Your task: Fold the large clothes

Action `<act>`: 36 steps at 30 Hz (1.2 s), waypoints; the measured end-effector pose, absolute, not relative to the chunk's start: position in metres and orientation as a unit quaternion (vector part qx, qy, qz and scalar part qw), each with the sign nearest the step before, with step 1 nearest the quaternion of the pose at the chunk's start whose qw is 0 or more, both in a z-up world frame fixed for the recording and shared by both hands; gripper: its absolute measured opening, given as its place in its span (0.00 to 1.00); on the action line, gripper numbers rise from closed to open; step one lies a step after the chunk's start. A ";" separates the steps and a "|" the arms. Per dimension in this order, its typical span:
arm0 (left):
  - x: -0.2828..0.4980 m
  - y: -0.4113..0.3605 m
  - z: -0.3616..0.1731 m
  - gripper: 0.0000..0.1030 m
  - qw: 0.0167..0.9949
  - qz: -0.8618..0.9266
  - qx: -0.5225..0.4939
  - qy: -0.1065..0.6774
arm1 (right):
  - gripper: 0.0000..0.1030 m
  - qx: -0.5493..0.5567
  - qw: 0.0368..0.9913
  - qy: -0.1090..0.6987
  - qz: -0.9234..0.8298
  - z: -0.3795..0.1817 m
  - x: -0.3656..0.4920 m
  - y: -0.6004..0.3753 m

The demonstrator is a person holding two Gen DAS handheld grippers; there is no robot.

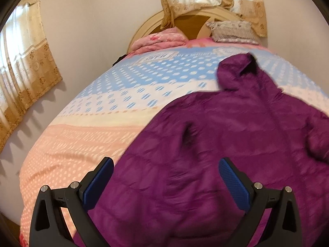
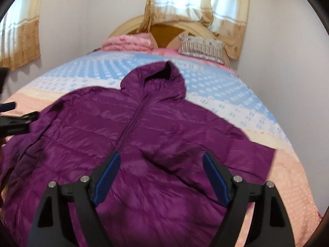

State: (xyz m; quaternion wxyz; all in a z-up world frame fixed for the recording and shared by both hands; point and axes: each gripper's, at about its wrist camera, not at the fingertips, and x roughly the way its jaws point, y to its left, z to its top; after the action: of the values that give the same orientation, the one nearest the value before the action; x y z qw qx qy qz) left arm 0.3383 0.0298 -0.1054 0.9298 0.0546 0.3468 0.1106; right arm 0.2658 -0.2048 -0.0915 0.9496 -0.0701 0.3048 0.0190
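Each handheld tool is built alike. The left gripper (image 1: 165, 167) has two matte black plastic fingers that broaden toward the base into wide arms, each pierced by a long triangular cut-out. The inner faces carry flat blue rubber pads (image 1: 233, 182) with a fine cross-hatched grain. Four round silver bolt heads (image 1: 74, 184) sit on the linkage joints, two on each side. The right gripper (image 2: 160, 161) shows the same black frame, blue pads (image 2: 107, 182), silver pivot bolts (image 2: 237, 178) and triangular openings, its pads seen more edge-on.
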 end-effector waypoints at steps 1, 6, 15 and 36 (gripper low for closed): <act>0.339 0.017 -0.101 0.99 0.932 0.101 0.054 0.343 | 0.84 -0.057 0.952 0.302 0.003 -0.089 0.259 -0.222; 0.359 -0.076 -0.090 0.99 0.934 -0.008 0.043 0.353 | 0.91 -0.031 0.941 0.313 -0.128 -0.103 0.246 -0.316; 0.417 -0.229 -0.138 0.91 0.900 -0.135 0.076 0.408 | 0.91 0.017 0.914 0.358 -0.191 -0.159 0.238 -0.400; 0.374 -0.096 -0.081 0.06 0.946 0.015 0.093 0.311 | 0.93 0.035 0.910 0.368 -0.191 -0.177 0.234 -0.410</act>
State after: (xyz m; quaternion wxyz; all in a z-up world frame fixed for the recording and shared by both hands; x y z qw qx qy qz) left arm 0.3736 -0.0964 -0.0806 0.9458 0.0927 0.3109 0.0151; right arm 0.2343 -0.4103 -0.1770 0.9095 0.0351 0.3677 -0.1906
